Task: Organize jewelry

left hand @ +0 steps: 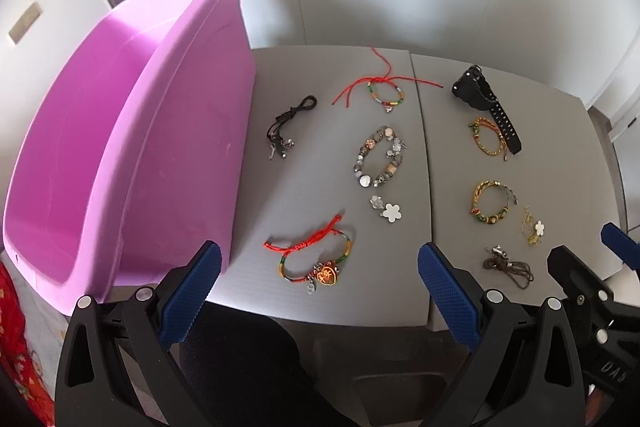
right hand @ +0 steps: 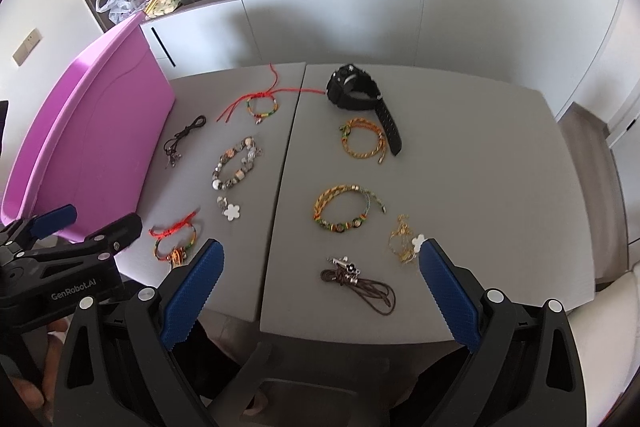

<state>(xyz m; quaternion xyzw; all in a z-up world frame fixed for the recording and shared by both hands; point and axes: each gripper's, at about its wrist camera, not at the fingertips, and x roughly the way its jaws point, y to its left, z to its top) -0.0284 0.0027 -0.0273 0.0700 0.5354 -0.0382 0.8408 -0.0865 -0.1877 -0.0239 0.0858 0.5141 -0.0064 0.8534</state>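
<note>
"GenRobot.AI" was legible on the left gripper (right hand: 86,221) at the right wrist view's lower left; the left wrist view showed only "DAS" at its lower right. Both grippers, the right gripper (right hand: 320,269) included, gaped wide and empty. Bracelets (left hand: 380,155) lay mid-frame on the grey table (left hand: 560,155), beside the pink bin (left hand: 132,131).

"GenRobot.AI" stands in white letters on the black body of the left gripper (right hand: 76,223), at the lower left of the right wrist view. At the lower right of the left wrist view, the right gripper (left hand: 582,247) bears raised letters cut off by the frame edge; only "DAS" can be read
</note>
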